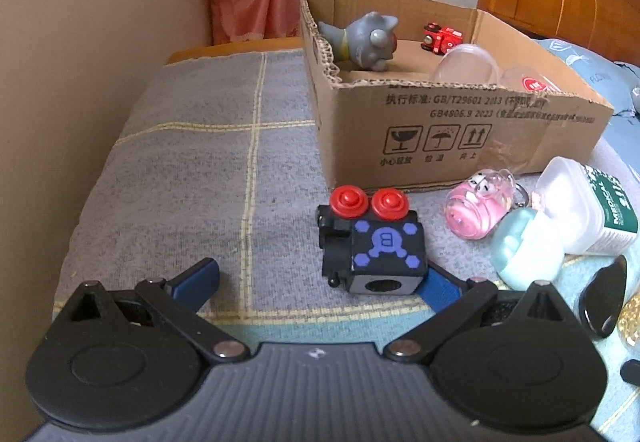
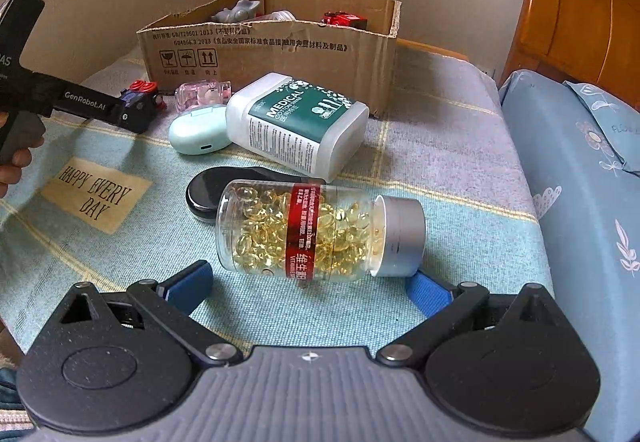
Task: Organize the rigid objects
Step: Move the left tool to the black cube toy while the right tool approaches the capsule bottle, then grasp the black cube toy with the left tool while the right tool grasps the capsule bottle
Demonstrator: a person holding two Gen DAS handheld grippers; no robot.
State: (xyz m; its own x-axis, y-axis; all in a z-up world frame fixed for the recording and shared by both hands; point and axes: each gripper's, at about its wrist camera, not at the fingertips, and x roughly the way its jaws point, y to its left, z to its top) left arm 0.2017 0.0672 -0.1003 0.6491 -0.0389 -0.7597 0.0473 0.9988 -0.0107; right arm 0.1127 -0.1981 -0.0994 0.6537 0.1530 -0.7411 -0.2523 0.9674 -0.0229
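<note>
Nearest the left claw (image 1: 316, 278), which is spread wide, sits a black toy block (image 1: 370, 246) with red knobs on the bed blanket (image 1: 180, 162), just in front of the cardboard box (image 1: 460, 130). To take it well, I would centre it between both blue fingers (image 1: 200, 278) and close on its flat sides. Likewise agape, the right claw (image 2: 308, 282) faces a capsule bottle (image 2: 316, 230) lying on its side. Inside the box lie a grey figure (image 1: 366, 40), a red toy car (image 1: 442, 38) and a clear lid (image 1: 466, 64).
</note>
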